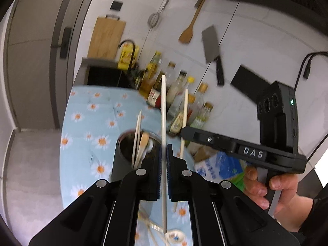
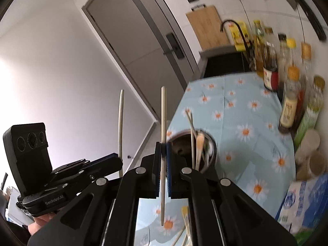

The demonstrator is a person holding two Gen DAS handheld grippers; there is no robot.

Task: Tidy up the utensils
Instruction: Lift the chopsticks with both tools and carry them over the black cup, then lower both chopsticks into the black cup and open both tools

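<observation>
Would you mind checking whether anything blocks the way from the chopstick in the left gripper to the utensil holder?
Nothing visible does. The left gripper holds its chopstick upright, with the utensil holder just beyond. Only the chopsticks already standing inside crowd its opening.

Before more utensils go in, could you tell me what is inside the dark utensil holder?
The utensil holder holds two pale chopsticks and a wooden spoon, all upright. Its wall hides their lower ends and the bottom.

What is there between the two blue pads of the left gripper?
A pale chopstick stands upright between the pads of the left gripper, clamped near its middle. The left wrist view shows this.
</observation>
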